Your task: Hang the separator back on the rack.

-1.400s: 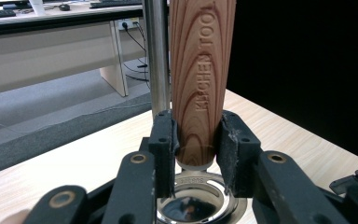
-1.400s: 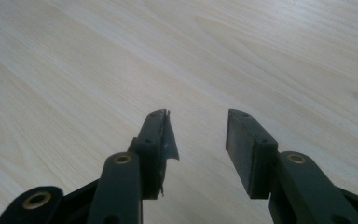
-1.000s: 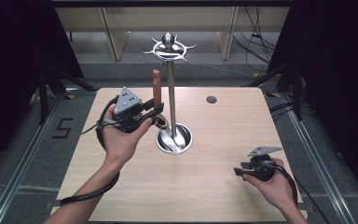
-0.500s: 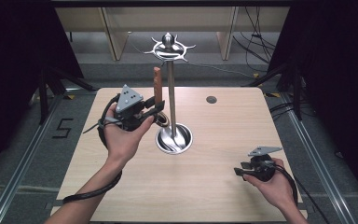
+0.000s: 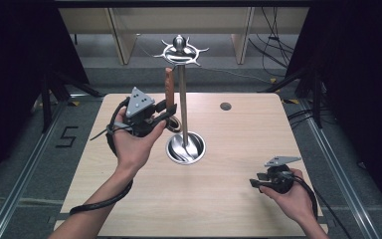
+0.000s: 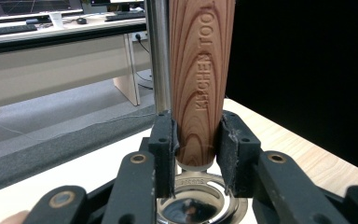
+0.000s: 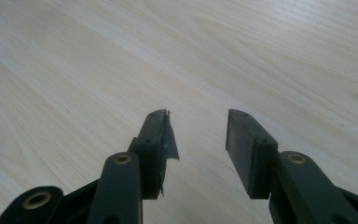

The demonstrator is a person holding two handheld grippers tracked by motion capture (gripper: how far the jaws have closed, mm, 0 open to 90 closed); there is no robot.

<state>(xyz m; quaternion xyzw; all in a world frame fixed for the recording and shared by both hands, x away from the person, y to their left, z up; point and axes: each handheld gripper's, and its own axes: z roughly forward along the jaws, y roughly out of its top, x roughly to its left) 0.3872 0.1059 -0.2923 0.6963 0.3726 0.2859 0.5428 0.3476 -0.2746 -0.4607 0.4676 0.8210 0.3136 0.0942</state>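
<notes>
Left gripper (image 6: 196,149) jaws pinch the wooden handle (image 6: 200,79), upright between them; the steel pole (image 6: 157,56) seemingly touches its side. Right gripper (image 7: 198,135) jaws spread, table (image 7: 74,70) beneath.

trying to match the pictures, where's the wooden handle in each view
High view: wooden handle upright left of centre, held by the left gripper.
Left gripper view: handle centre, clamped.
Right gripper view: bare table ahead of its open jaws.
Shared landmark: steel pole beside the handle.

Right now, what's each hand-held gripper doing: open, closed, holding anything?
Left hand-held gripper: closed on the wooden handle, held upright beside the metal stand.
Right hand-held gripper: open, holding nothing, over the table.
</notes>
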